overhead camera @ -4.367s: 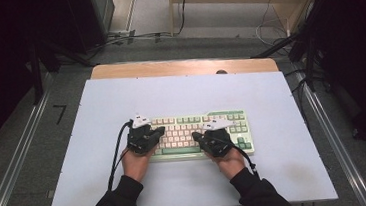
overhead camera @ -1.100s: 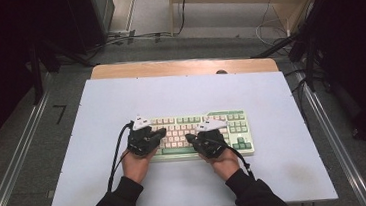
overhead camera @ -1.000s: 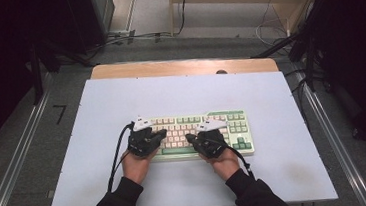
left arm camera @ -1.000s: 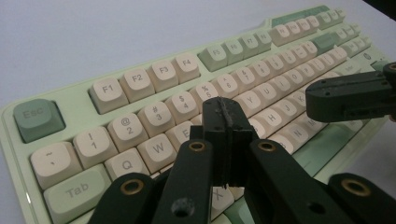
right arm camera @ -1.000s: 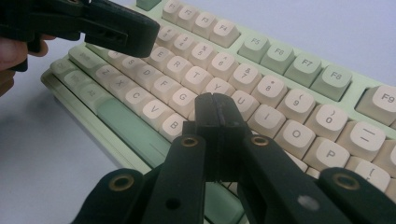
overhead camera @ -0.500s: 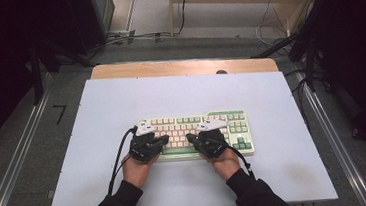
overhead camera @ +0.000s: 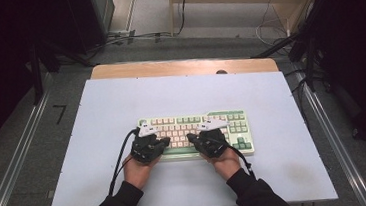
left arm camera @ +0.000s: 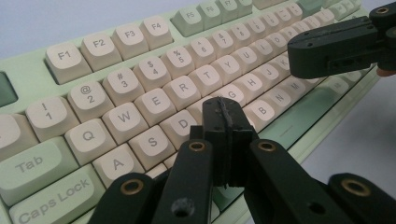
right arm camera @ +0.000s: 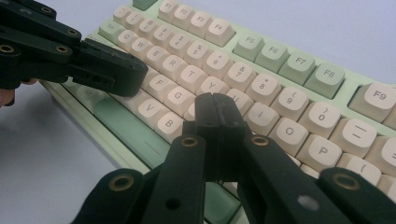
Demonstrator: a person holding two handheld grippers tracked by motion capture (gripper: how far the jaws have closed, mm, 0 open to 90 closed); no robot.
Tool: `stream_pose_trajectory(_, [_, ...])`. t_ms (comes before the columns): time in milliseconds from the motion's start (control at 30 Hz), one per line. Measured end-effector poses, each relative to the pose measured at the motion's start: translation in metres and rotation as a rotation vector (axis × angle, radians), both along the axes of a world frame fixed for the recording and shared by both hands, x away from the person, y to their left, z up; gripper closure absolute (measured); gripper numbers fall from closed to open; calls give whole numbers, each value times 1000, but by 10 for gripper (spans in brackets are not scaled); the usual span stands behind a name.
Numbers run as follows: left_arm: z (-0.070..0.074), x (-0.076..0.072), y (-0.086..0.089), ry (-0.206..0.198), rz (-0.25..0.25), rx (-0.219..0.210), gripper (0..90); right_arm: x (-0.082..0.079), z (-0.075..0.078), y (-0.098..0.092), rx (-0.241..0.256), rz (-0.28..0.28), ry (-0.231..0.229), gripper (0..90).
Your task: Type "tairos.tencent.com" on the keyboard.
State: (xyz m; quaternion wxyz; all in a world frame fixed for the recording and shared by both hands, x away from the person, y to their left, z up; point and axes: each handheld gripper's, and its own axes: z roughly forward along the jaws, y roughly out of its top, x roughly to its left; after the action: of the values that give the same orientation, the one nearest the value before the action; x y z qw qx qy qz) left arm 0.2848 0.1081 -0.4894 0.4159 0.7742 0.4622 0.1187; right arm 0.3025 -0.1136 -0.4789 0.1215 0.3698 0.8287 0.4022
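High view puts the keyboard (overhead camera: 196, 134) flat on the white counter (overhead camera: 97, 115), its long axis running left to right across you, with both of your hands at its near edge. Your left gripper (overhead camera: 148, 145) sits over the left half of the letter block and your right gripper (overhead camera: 210, 140) over the middle, so each hand has its own stretch of keys and neither needs to cross.

Left gripper view shows its jaws pressed together into a single blunt tip (left arm camera: 224, 123), with nothing pinched between them. That tip hangs just above the home row, about where the F and G keys would be, with the D key (left arm camera: 183, 123) to one side and the B key (left arm camera: 262, 110) to the other. I cannot tell whether it touches a cap yet.

Right gripper view shows the same: jaws shut tight, tip (right arm camera: 215, 114) low over the keys beside H and J, the space bar (right arm camera: 128, 128) just nearer you and to its left. The left gripper (right arm camera: 100, 67) shows there too, close by over the lower-left letters, apart from your right tip but not by much.

What matters for the next press, I judge, is that the keys lie straight below each tip: you go down, not forward. Pick the key, line the tip over its centre, and keep the two grippers from closing on each other along the row.
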Motion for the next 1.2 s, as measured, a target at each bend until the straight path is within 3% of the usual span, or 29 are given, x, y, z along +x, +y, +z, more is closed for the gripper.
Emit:
stream_pose_trajectory(567, [-2, -4, -3, 1, -15, 25, 900, 0, 0, 0, -2, 4, -5, 872])
stream_pose_trajectory(1200, [3, -2, -1, -25, 0, -16, 900, -1, 0, 0, -8, 6, -13, 872])
